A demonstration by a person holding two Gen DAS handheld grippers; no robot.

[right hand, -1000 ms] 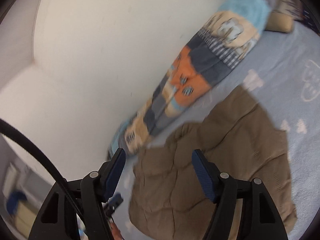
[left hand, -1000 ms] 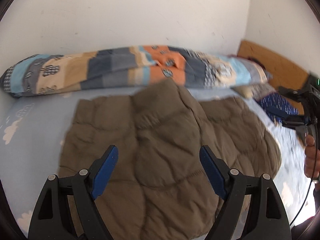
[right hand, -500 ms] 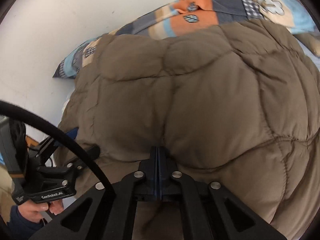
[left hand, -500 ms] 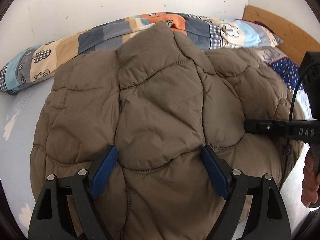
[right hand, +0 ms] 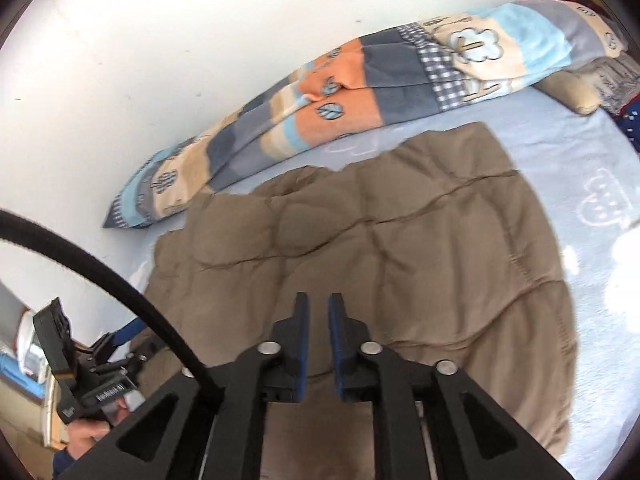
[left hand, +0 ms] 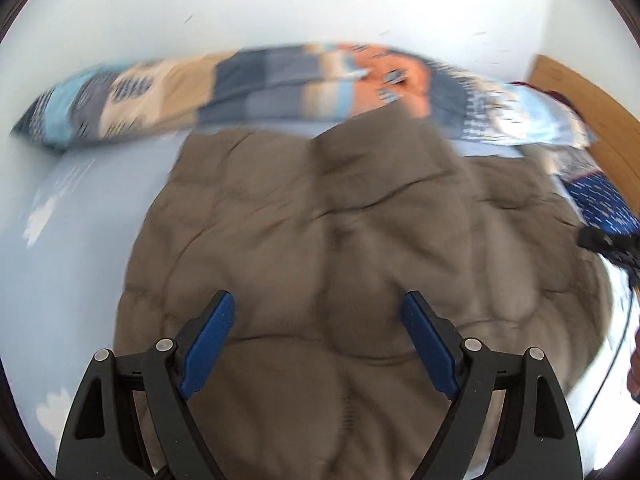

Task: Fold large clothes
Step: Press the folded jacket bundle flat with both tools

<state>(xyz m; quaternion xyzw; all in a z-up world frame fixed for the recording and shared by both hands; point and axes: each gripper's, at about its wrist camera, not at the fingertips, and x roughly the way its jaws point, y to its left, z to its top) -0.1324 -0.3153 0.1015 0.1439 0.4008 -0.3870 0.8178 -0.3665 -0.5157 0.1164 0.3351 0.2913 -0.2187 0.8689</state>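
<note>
Jacket: brown quilted jacket (left hand: 360, 264) flat on blue sheet (right hand: 580, 168), frame centre.
Left gripper (left hand: 316, 316): fingers spread wide, empty.
Right gripper (right hand: 319, 312): fingers narrowly parted, pinching nothing.
Background: patchwork quilt (right hand: 360, 92) along wall.

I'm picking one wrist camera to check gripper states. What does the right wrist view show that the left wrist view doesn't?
Only the right wrist view shows the right gripper, its jaws a narrow gap apart with nothing between them, and the left gripper's handle in the person's hand. Only the left wrist view shows the left gripper wide open above the brown quilted garment. Both show that garment lying on the blue bedsheet beside the patchwork blanket.
</note>
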